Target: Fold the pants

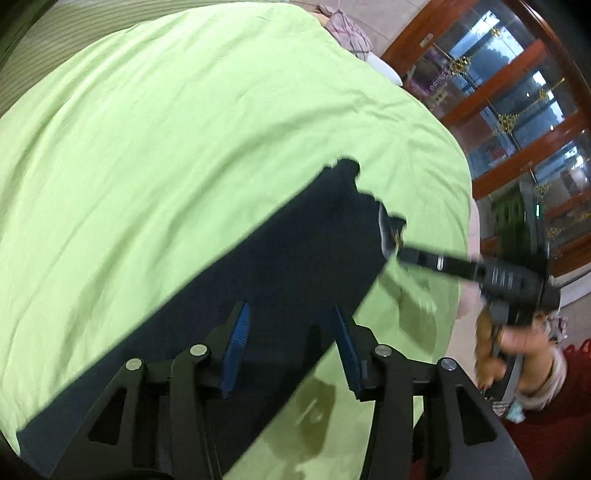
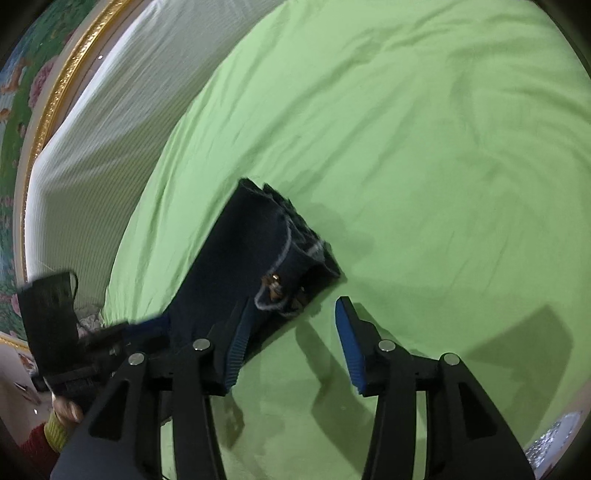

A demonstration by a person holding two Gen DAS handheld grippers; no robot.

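Observation:
Dark navy pants (image 1: 258, 266) lie as a long folded strip on the green bedsheet (image 1: 184, 129). In the right wrist view the pants (image 2: 240, 266) show their waistband end with a metal button. My left gripper (image 1: 291, 314) is open, its blue pads above the pants' middle, holding nothing. My right gripper (image 2: 291, 306) is open and empty, its left pad just over the waistband corner. The right gripper also shows in the left wrist view (image 1: 397, 251), its tips at the pants' far end. The left gripper appears blurred in the right wrist view (image 2: 92, 350).
A white striped pillow or headboard cushion (image 2: 92, 147) borders the bed, with a gold-framed picture (image 2: 55, 92) behind. A wooden glass cabinet (image 1: 517, 110) stands beyond the bed edge. A plaid cloth (image 1: 347, 33) lies at the far corner.

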